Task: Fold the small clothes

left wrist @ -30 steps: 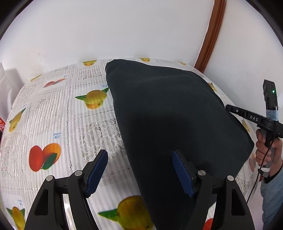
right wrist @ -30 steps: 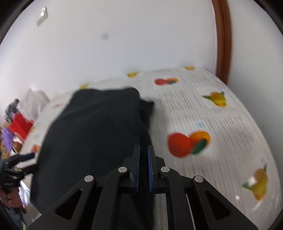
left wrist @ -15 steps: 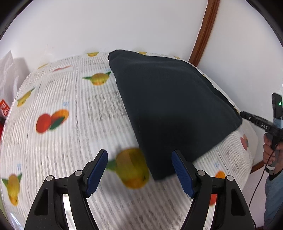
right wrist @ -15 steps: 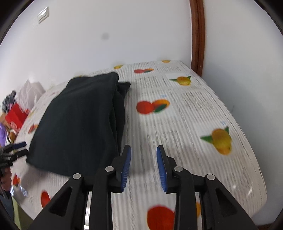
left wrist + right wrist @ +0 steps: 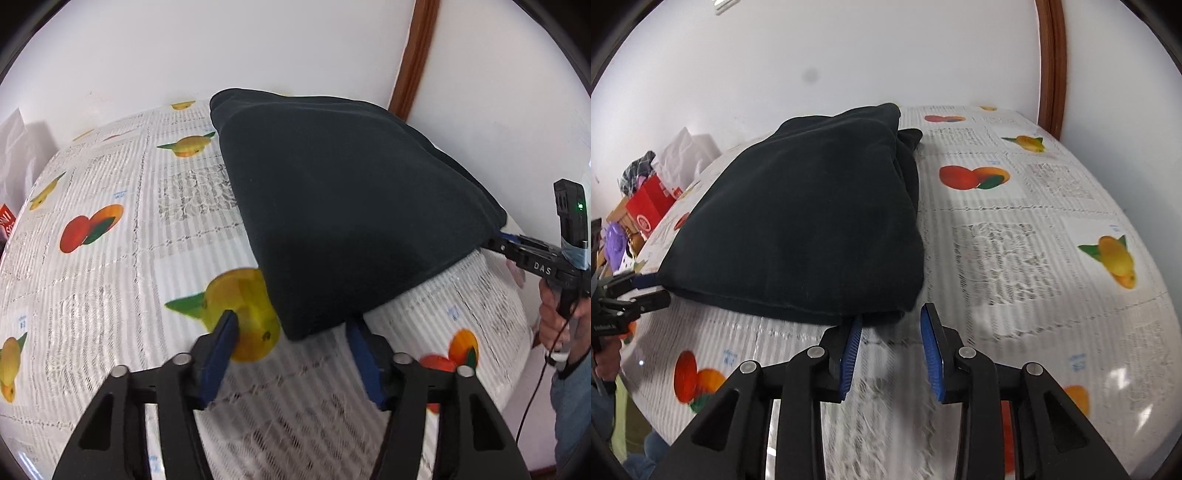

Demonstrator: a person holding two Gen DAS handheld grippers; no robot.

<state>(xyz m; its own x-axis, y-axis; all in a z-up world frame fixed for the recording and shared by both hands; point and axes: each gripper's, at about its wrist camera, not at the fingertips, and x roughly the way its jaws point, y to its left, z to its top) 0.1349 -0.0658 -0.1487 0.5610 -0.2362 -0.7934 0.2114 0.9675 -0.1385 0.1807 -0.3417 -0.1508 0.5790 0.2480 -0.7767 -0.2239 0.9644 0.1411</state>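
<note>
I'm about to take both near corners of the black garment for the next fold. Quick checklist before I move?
1. Left tongs on a corner of the black garment: ok. The corner sits between them; they are closing, pads not pressing yet.
2. Right tongs on the other corner: ok. The corner is at their tips; they are opening, nothing gripped.
3. Garment flat on the tablecloth: ok.
4. Every layer will be caught: cannot tell.

Bright, even light with soft shadows; fisheye bending and dark corners in both views; motion blur smears the tablecloth near its front edge.
</note>
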